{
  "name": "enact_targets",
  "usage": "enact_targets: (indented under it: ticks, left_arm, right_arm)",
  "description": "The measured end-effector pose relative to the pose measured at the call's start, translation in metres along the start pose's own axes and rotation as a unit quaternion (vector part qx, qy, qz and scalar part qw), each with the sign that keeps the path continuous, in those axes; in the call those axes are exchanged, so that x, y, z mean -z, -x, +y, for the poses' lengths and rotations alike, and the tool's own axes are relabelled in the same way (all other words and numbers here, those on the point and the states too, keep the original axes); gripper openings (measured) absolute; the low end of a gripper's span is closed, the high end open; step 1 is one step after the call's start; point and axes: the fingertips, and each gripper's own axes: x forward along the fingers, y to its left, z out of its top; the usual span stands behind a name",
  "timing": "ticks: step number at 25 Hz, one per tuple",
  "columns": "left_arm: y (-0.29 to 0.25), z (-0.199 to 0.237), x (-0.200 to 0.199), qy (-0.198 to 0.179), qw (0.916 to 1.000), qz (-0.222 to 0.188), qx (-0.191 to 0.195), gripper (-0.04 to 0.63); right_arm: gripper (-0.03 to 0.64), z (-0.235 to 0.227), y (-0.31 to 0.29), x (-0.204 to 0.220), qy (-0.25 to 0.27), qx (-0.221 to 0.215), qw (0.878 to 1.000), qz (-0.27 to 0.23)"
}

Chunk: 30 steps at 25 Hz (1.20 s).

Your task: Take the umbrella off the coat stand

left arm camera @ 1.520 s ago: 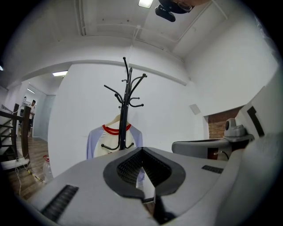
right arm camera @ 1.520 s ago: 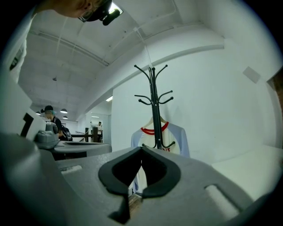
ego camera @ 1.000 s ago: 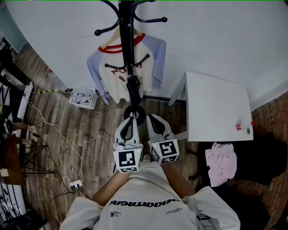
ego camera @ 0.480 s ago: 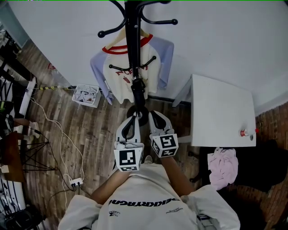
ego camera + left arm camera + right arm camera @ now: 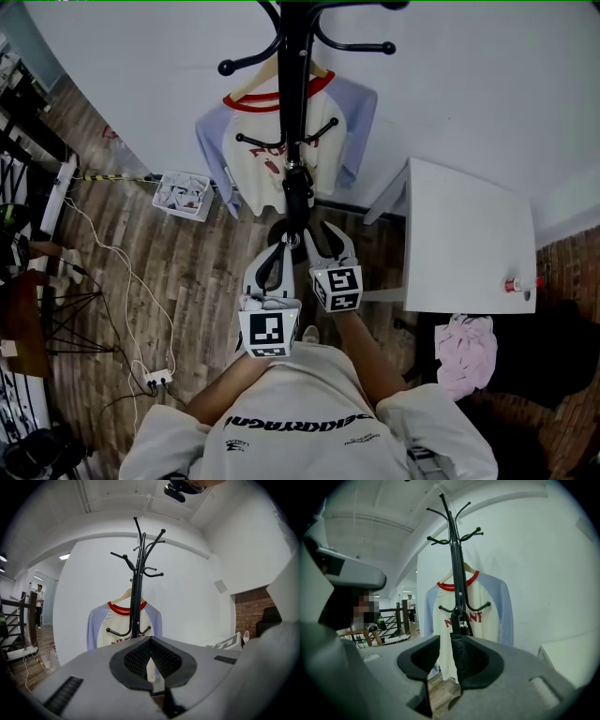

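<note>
Black folded umbrella [image 5: 457, 658] hangs against the coat stand [image 5: 293, 84] pole, under its lower hooks | right gripper [image 5: 444, 651]: jaws opening, umbrella between them, not yet pinched | left gripper [image 5: 150, 641]: closed, empty | step: closing in to grasp | next: probably clamp firmly, lift it clear.

The coat stand's [image 5: 296, 94] top runs off the head view's far edge, and its pole covers part of the shirt's [image 5: 328, 155] print. The umbrella's [image 5: 459, 654] lower end is hidden behind the right gripper's [image 5: 445, 641] opening jaws. The table's [image 5: 464, 234] small item [image 5: 514, 284] is too small to identify.
</note>
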Motion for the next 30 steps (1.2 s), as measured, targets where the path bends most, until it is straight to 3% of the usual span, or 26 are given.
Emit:
enact_targets:
  ticks: [5,13,21,30]
  left_arm:
    - [-0.005,0.002,0.008,-0.005,1.0000,0.007,0.002,-0.002]
    - [-0.007,0.014,0.018,-0.001,0.9998,0.021,-0.006,-0.002]
    - [-0.008,0.031,0.029,-0.005,0.9991,0.033,-0.025,-0.003]
    - [-0.005,0.051,0.038,-0.014,0.9976,0.043,-0.052,-0.002]
  right_arm:
    - [0.224,-0.007,-0.028,0.024,0.000,-0.009,1.000,0.012]
    - [0.318,-0.022,-0.074,0.055,-0.009,0.003,0.999,0.038]
    - [0.328,-0.027,-0.117,0.075,0.026,0.008,0.999,0.047]
    - [0.339,-0.032,-0.154,0.110,0.025,0.006,0.995,0.092]
